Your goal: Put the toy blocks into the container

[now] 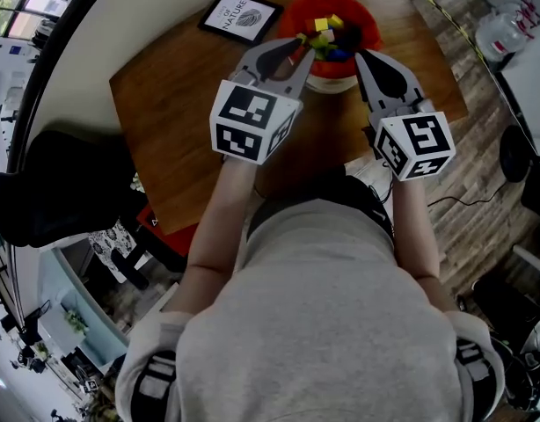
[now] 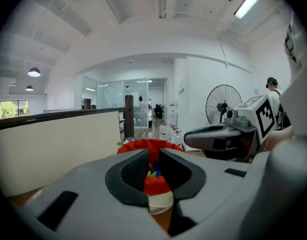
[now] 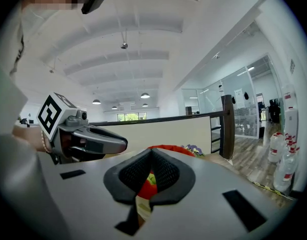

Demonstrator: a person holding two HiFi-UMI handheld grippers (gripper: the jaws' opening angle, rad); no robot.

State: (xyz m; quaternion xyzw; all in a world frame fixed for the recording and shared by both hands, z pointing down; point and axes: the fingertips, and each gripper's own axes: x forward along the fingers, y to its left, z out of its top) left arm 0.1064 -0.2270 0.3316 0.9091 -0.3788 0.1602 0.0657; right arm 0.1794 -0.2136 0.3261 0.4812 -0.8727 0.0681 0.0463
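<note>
Head view: the toy blocks (image 1: 327, 35) are sitting heaped inside the red container (image 1: 368, 26), which is standing upright at the surface's (image 1: 182, 104) far side, mouth facing up; being round, it is showing no long axis. Left gripper (image 1: 302, 49) and right gripper (image 1: 365, 60) are hovering just short of it, probably done dropping. Left gripper view: the fingers (image 2: 136, 169) are standing slightly parted, gripping nothing. Right gripper view: the fingers (image 3: 166, 171) are pressing together, empty.

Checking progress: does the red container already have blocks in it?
Yes, the head view shows yellow, green and blue blocks piled inside the red container.
</note>
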